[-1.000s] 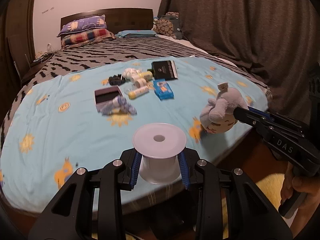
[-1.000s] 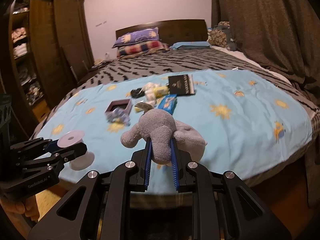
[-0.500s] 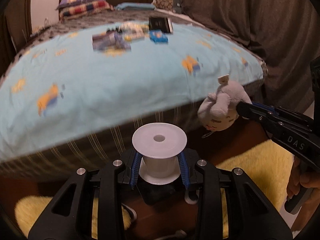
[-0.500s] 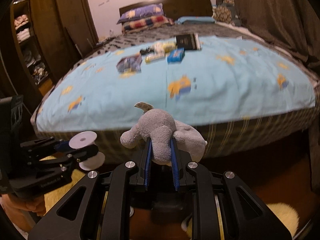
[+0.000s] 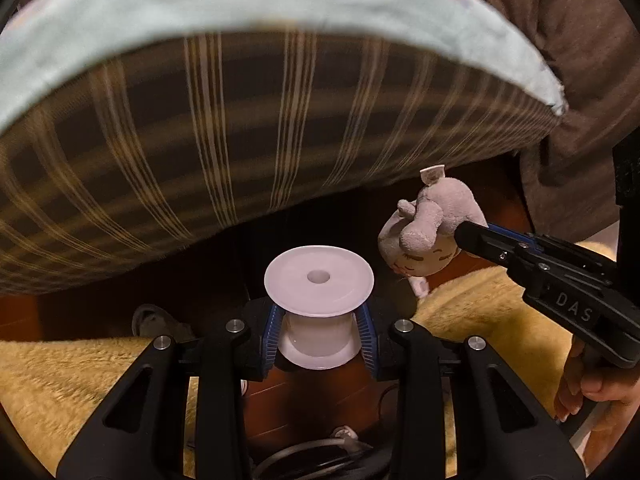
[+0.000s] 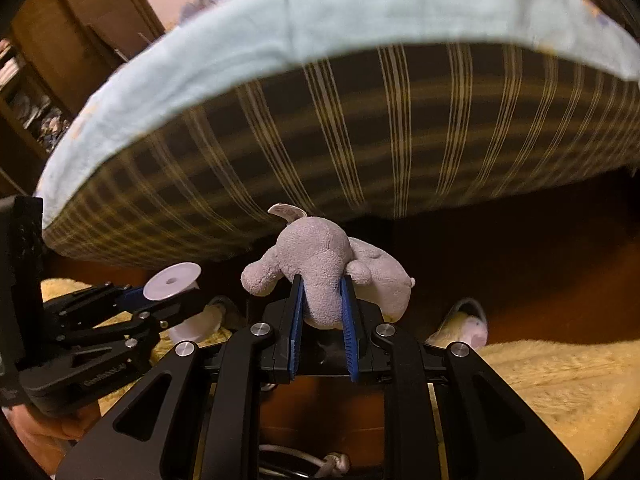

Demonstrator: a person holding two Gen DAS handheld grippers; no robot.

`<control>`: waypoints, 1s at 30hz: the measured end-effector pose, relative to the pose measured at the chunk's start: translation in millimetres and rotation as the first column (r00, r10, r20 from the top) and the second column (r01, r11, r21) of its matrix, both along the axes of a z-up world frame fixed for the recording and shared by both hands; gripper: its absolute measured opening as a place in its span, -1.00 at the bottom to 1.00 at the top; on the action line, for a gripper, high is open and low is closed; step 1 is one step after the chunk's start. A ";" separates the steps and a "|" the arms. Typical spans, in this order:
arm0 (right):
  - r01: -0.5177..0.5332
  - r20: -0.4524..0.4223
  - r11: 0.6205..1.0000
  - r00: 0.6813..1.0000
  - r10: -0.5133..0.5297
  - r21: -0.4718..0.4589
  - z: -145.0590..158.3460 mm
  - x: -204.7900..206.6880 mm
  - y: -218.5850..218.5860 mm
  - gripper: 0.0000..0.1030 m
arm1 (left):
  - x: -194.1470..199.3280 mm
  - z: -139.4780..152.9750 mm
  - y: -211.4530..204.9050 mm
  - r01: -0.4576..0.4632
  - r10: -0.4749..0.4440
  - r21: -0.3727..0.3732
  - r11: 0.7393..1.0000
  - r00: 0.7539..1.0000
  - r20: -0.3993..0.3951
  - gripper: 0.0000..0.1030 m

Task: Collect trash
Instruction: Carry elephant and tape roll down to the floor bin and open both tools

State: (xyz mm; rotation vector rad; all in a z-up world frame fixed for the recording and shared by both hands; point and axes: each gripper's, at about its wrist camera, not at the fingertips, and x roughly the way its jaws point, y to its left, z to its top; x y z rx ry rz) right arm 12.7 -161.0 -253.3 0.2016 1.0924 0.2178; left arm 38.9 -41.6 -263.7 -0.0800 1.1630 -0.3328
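My left gripper [image 5: 319, 322] is shut on a white plastic spool [image 5: 319, 280], held upright below the level of the bed. It also shows in the right wrist view [image 6: 172, 280] at the left. My right gripper [image 6: 322, 300] is shut on a grey plush elephant [image 6: 316, 256], which also shows in the left wrist view [image 5: 432, 224] to the right of the spool. Both grippers point down at the foot of the bed, close side by side.
The bed's striped mattress side [image 5: 240, 128] under a light blue sheet [image 5: 240, 4] fills the upper view. Yellow fluffy rugs [image 5: 492, 312] lie on the brown floor. A slipper [image 6: 464, 322] lies by the bed. A wooden shelf unit [image 6: 44, 80] stands left.
Both grippers have dropped from above the bed top to below its edge, pointing at the floor. The items on the bed have gone out of view. Both grips are unchanged.
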 end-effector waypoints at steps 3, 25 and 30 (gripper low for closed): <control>0.016 -0.035 1.000 0.999 -0.015 0.019 -19.3 7.6 -1.5 -0.63 | 6.6 -22.0 -6.0 0.017 -0.017 0.012 1.000 0.999 -0.032 -0.38; 0.074 -0.138 0.997 0.988 -0.069 0.031 -67.4 44.1 0.1 -0.08 | 31.3 -88.6 -25.9 0.063 -0.052 0.058 0.996 0.984 -0.171 -0.29; 0.095 -0.118 0.995 0.989 -0.092 0.021 -61.0 45.6 -4.3 0.24 | 31.0 -85.3 -23.5 0.044 -0.032 0.079 0.996 0.988 -0.148 0.21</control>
